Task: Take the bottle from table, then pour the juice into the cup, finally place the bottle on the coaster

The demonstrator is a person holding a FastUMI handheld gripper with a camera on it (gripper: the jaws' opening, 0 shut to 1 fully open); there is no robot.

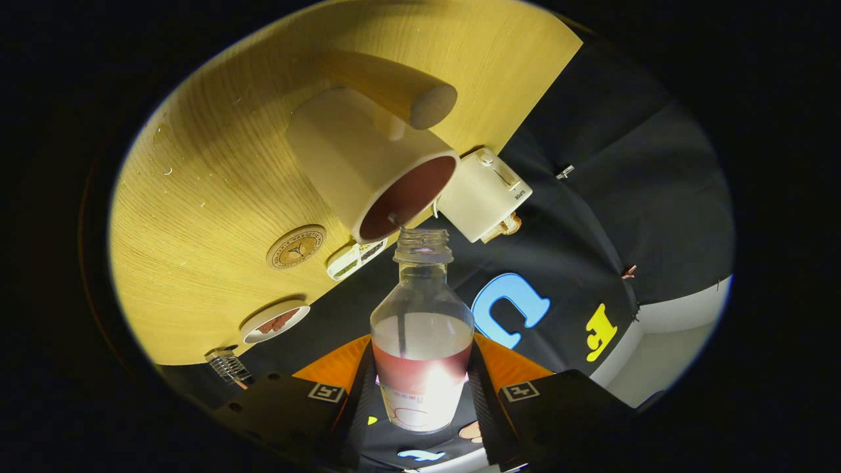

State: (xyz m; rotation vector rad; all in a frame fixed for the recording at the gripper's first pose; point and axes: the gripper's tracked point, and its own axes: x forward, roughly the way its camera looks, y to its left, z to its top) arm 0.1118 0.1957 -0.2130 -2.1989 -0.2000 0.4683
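With the gripper [422, 394] clamped on the bottle [422, 341], I hold its mouth over the cup [368, 164] and tilt slowly.

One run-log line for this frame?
phase: pouring | gripper: shut on bottle | bottle mouth at cup rim | coaster: bare

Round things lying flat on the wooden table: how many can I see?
2. The coaster lies beside the cup. A small dish lies farther along the table edge, nearer the fingers. The bottle may hide others.
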